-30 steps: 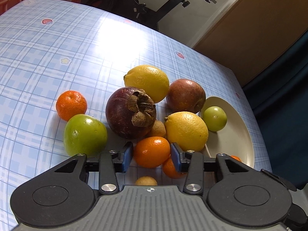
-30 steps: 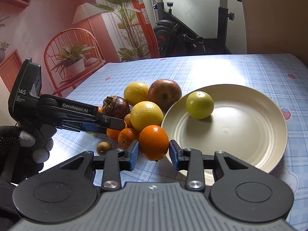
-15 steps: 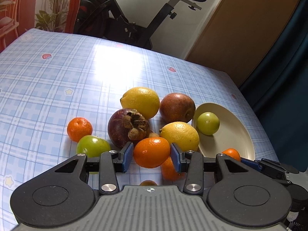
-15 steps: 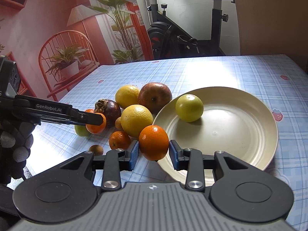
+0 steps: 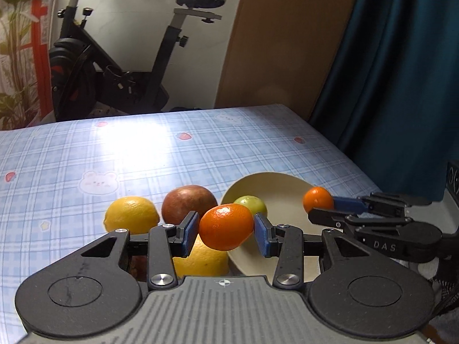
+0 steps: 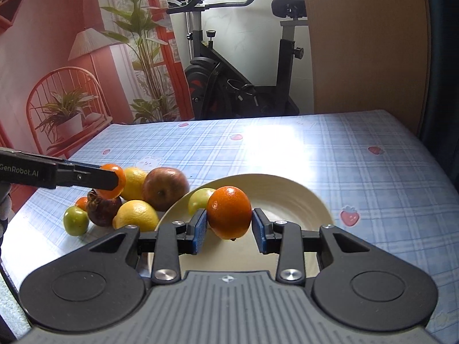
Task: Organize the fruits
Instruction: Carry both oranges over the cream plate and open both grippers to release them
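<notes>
An orange [image 6: 228, 212] is clamped in the right hand-held gripper [image 6: 228, 228] over the cream plate [image 6: 289, 197], likely for dropping beside the green fruit [image 6: 198, 199], while a second orange [image 5: 226, 226] is pinched in the left hand-held gripper [image 5: 226, 236], up off the surface [image 5: 143, 154], presumably headed there too.

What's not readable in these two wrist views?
- Left wrist view: mangosteen and small green fruit hidden behind the left hand-held gripper.
- Right wrist view: near rim of plate hidden behind the right hand-held gripper.
- Both views: whether either held orange is above the plate.
</notes>
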`<state>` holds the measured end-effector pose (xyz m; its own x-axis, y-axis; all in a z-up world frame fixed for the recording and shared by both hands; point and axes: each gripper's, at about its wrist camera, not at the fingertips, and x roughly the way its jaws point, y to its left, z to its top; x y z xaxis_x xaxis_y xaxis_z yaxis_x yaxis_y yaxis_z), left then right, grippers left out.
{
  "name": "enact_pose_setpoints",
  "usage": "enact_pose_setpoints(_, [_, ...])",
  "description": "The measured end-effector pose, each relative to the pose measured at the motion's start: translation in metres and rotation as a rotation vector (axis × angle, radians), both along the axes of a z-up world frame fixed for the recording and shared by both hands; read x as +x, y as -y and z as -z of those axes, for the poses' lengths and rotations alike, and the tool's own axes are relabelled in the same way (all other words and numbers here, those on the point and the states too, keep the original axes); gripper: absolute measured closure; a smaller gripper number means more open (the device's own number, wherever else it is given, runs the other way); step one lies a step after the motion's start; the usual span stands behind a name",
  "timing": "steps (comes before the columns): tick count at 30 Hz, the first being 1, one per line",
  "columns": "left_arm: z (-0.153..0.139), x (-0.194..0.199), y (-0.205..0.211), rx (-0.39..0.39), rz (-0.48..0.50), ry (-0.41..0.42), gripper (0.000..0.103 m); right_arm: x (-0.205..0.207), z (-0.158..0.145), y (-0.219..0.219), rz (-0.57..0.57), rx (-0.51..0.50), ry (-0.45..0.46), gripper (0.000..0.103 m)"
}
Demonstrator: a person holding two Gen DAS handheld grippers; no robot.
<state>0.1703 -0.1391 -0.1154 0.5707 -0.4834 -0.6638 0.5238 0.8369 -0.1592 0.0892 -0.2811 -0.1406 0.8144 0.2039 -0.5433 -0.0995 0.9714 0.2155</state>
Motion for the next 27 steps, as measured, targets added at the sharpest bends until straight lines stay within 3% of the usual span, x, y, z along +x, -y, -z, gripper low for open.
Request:
enact_pose_setpoints(8, [0.034, 0.009, 0.053, 0.122, 0.118, -0.024, 0.059, 0.029, 0.012, 0.016, -0.020, -0.012, -0.027, 0.066])
enact_pose_setpoints(13, [0.047, 0.017, 0.060, 0.145, 0.098, -0.059, 0.059, 0.058, 0.019, 0.024, -0.041, 0.013, -0.048, 0.066])
enact_pose_setpoints(17, [0.053, 0.017, 0.066, 0.194, 0.114, -0.046, 0.058, 0.072, 0.027, 0.019, -0.076, 0.002, -0.071, 0.066])
enact_pose_setpoints(27, [0.059, 0.028, 0.074, 0.216, 0.090, -0.032, 0.058, 0.089, 0.040, 0.016, -0.077, -0.001, -0.097, 0.066])
